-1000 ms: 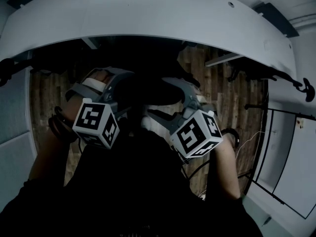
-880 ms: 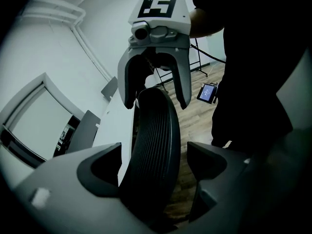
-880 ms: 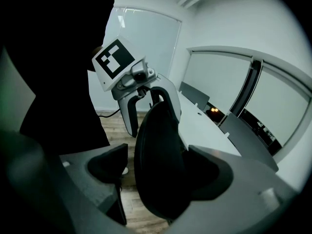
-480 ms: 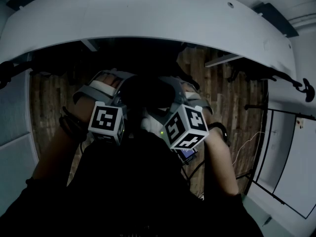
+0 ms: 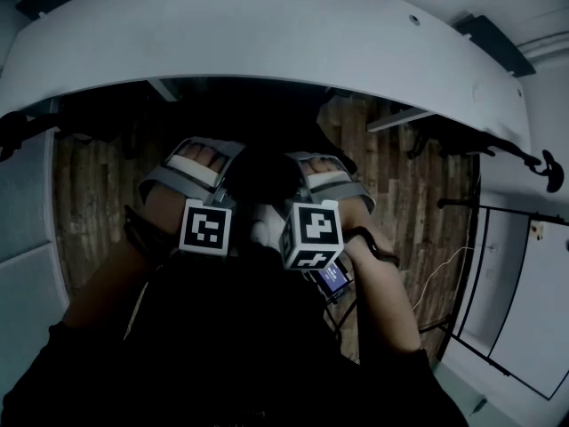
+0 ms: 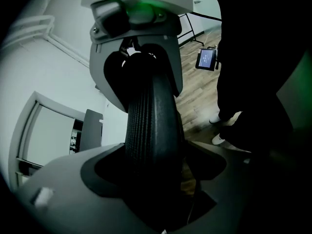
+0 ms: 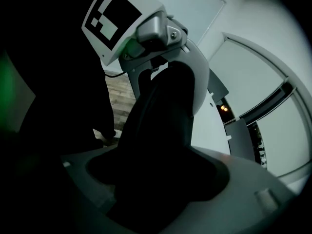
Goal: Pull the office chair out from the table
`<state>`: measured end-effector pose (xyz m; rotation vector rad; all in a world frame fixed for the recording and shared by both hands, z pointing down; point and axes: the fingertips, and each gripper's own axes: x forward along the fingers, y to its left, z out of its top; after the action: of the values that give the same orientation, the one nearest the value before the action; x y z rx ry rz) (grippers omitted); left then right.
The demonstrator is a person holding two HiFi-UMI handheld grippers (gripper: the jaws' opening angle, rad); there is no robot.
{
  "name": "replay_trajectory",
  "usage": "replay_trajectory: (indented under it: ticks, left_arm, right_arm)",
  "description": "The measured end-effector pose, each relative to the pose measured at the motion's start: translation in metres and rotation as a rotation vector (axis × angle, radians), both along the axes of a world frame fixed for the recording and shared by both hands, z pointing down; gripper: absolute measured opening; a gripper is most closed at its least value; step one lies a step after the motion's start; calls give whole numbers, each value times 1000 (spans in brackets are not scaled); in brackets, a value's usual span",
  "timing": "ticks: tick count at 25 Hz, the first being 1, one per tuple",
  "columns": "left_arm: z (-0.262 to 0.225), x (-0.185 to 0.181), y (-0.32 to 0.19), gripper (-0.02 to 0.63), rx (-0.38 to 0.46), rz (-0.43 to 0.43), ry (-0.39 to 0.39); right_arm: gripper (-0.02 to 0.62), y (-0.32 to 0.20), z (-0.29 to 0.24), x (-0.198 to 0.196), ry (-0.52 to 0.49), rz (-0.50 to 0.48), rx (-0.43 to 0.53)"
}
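Black ribbed backrest edge of the office chair (image 6: 151, 126) runs between both grippers. The chair sits close in at the curved white bench (image 5: 267, 34), straight in front of the person. On the left gripper (image 6: 156, 189) the fingers (image 6: 63, 189) have just been closing a bit but are released, spread either side of the edge, with wood floor (image 6: 200, 89) showing through a gap beside it. The right gripper (image 7: 156, 189) is the same: fingers wide round the dark edge, just been closing, not clamped.
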<state>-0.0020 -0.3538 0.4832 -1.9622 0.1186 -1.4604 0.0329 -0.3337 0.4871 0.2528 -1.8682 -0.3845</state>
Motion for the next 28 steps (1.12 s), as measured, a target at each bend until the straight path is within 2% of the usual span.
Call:
replay_trajectory:
  ticks: [9, 15, 23, 28]
  left_arm:
    - [4, 11, 17, 376, -4, 0, -23]
    - [4, 29, 31, 360, -20, -48, -8]
    - [5, 59, 58, 342, 7, -102, 29]
    - [4, 53, 87, 344, -1, -135, 22]
  right_arm:
    - [324, 12, 4, 17, 18, -23, 26]
    - [310, 20, 5, 36, 23, -59, 54]
    - [297, 47, 1, 62, 3, -116, 104]
    - [296, 76, -3, 55, -4, -154, 75]
